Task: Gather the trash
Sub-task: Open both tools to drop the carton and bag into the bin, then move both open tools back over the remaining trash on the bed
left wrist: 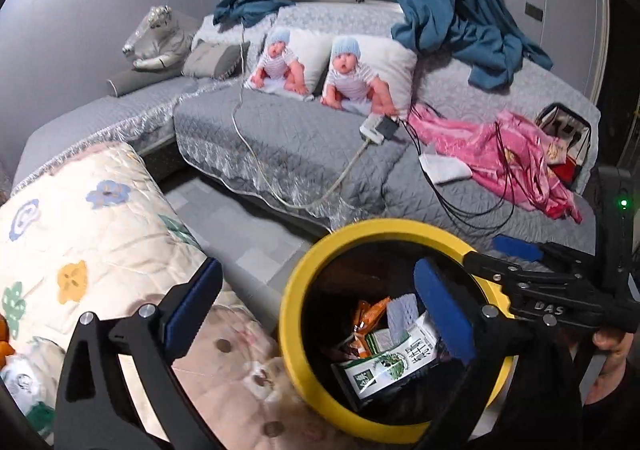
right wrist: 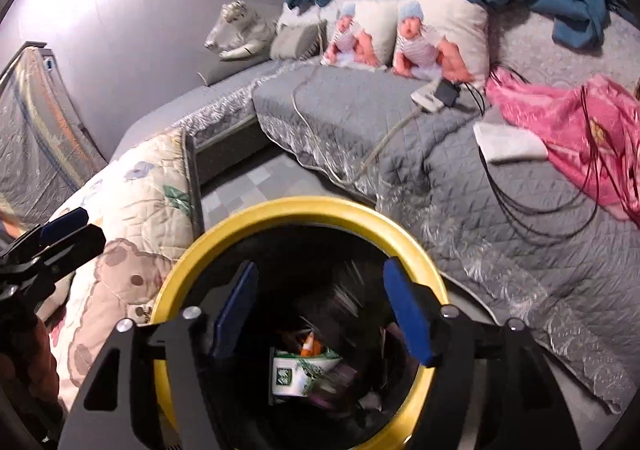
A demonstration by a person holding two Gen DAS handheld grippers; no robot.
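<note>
Above the yellow-rimmed bin (right wrist: 296, 217), the right tool (right wrist: 320, 314) is hanging with its two blue pads standing wide apart and nothing between them, its tips over the dark opening. Down inside the bin, a green-and-white carton (left wrist: 384, 366) is lying on the heap, with orange wrappers (left wrist: 366, 316) just behind it and a pale blue-grey packet (left wrist: 402, 314) leaning beside them. To the left of the bin, the left tool (left wrist: 320, 306) is also spread open and gripping nothing: its left pad is sitting over the flowered quilt (left wrist: 80, 242), its right pad over the bin's mouth. From the left wrist view the right tool is reaching in from the right across the bin's rim, and a hand (left wrist: 612, 342) is showing on its handle. Beyond the bin, a grey quilted sofa (left wrist: 280, 137) is carrying two baby-print cushions (left wrist: 360, 73), a white power strip (left wrist: 374, 129) with its cables, and a pink cloth (left wrist: 500, 149).
</note>
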